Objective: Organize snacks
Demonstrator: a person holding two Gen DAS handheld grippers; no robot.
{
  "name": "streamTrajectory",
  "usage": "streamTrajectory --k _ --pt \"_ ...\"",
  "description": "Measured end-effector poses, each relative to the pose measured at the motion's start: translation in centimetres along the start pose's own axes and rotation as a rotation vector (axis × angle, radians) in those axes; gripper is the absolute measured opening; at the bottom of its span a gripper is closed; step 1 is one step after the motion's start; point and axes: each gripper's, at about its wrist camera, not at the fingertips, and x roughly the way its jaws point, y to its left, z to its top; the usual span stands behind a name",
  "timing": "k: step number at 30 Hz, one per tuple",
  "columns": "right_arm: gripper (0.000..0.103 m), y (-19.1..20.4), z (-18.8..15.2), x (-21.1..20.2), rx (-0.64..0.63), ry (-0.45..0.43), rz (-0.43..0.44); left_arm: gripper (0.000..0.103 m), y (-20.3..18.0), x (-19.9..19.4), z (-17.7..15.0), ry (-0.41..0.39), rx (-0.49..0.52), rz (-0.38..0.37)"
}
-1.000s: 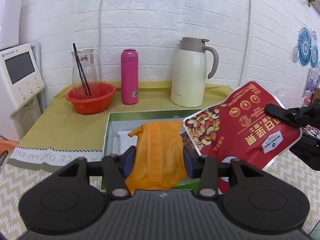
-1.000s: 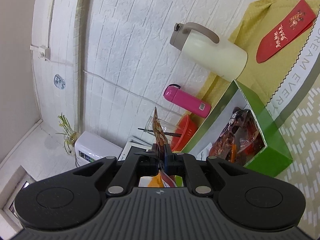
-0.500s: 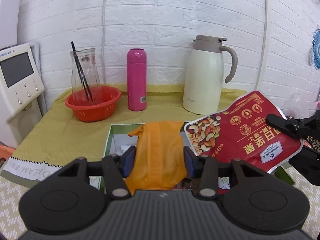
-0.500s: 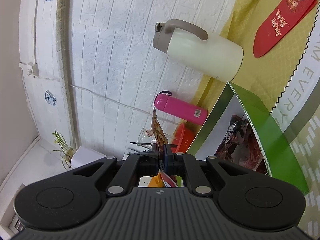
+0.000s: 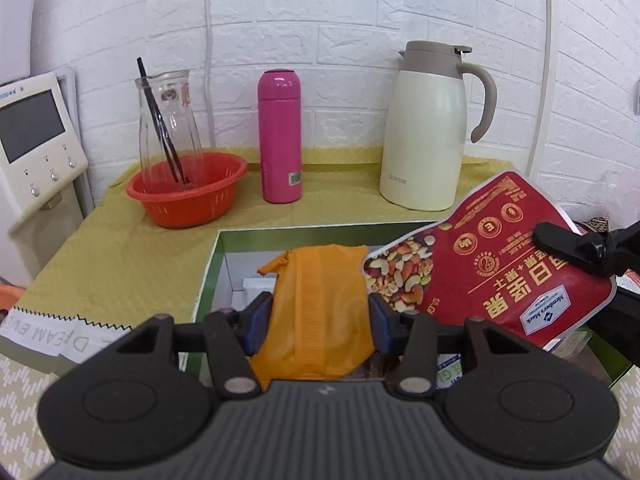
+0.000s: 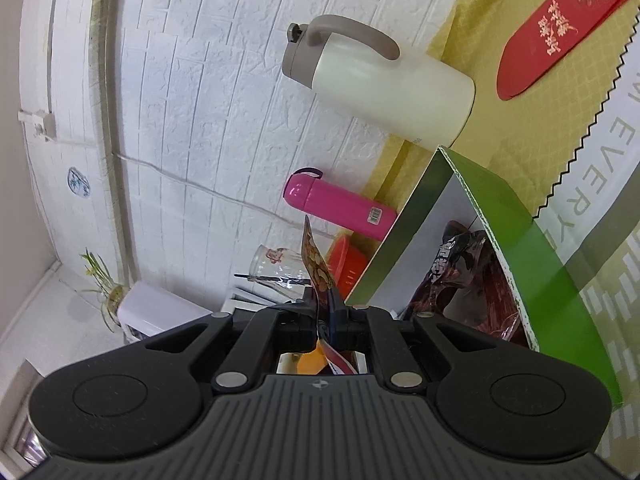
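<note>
L cam level, R cam rolled sideways; both near green box [image 5: 208,276], cream jug [image 6: 392,84].

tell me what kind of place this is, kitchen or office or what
Probably a home kitchen or pantry corner: a cream thermal carafe, a pink flask and a water dispenser stand by a white brick wall.

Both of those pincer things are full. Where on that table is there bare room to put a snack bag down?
The yellow cloth is bare in front of the red basket, left of the green box, and in the strip between the box and the pink bottle. The back row by the white jug is crowded, and the box already holds packets.
</note>
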Motion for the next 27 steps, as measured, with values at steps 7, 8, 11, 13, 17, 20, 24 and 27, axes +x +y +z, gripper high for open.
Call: streamTrajectory --k 7,8,11,13,17,20,24,27 --pt "0.024 1.0 -0.7 0.4 -0.117 -0.001 -0.08 0.059 -0.5 -0.5 0.0 -0.033 0.034 0.032" --pt "0.03 1.2 -0.7 0.3 -0.128 -0.01 -0.105 0.06 -0.6 -0.6 0.0 -0.038 0.037 0.037" --pt "0.05 1.6 -0.7 0.0 -0.166 -0.037 -0.127 0.065 -0.5 -1.1 0.2 -0.045 0.035 0.047" --pt "0.069 2.0 -0.6 -0.4 -0.197 -0.066 -0.148 0.067 -0.3 -1.7 0.2 -0.051 0.025 0.048" --pt "0.08 3.2 -0.7 -1.3 -0.287 -0.107 -0.188 0.072 -0.4 -3.1 0.1 -0.06 0.025 0.058" --pt "0.091 4.7 -1.2 -2.0 -0.379 -0.135 -0.231 0.077 -0.6 -4.5 0.0 -0.076 0.027 0.066" --pt "0.095 6.8 -2.7 -3.0 -0.521 -0.148 -0.295 0.097 -1.1 -6.6 -0.7 -0.098 0.047 0.09" --pt "0.102 8.2 -4.4 -3.9 -0.636 -0.167 -0.389 0.097 -1.5 -8.4 -1.3 -0.124 0.069 0.089"
